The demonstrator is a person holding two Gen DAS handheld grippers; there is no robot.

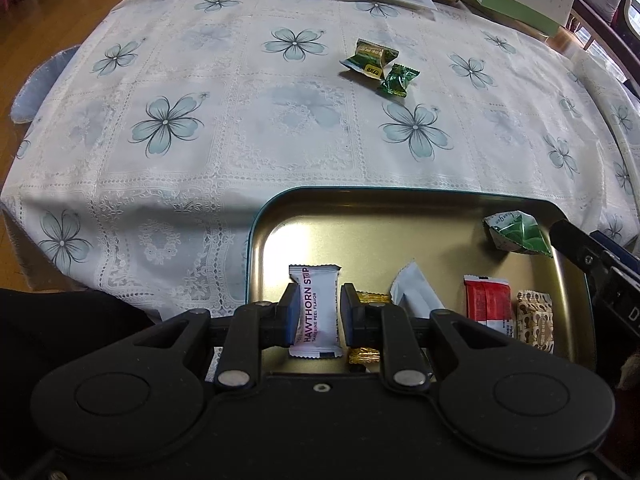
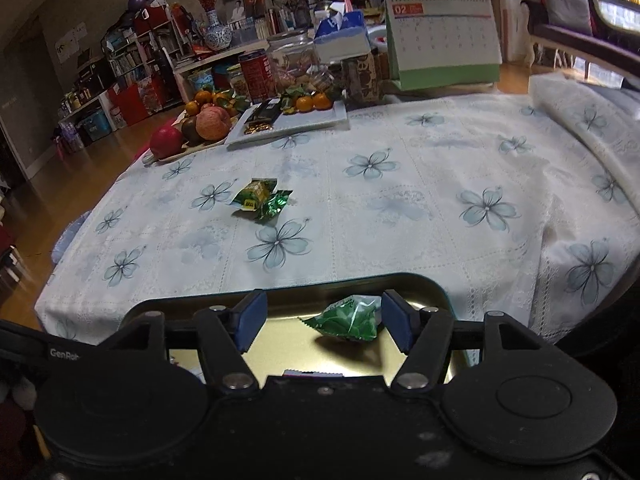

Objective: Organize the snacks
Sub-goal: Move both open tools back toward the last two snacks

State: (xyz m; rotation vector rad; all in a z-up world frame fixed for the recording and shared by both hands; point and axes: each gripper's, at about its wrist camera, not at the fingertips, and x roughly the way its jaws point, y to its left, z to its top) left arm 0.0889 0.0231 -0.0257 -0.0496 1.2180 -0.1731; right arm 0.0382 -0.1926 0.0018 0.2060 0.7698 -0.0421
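My left gripper [image 1: 320, 312] is shut on a white hawthorn strip packet [image 1: 316, 300], held over the near part of a gold metal tray [image 1: 400, 208]. In the tray lie a gold candy [image 1: 370, 300], a white packet [image 1: 414, 294], a red packet [image 1: 488, 304], a brown patterned packet [image 1: 536, 320] and a green packet [image 1: 516, 234]. My right gripper [image 2: 324, 320] stands open just above that green packet [image 2: 352, 318], and its pads do not touch it. Two green candies [image 2: 260, 196] lie together out on the tablecloth.
At the far edge of the table are a board of fruit [image 2: 200, 124], a white plate [image 2: 312, 122] with snacks and small oranges, jars and a desk calendar [image 2: 444, 36]. The floral tablecloth [image 1: 240, 120] drops off at the left edge toward the wooden floor.
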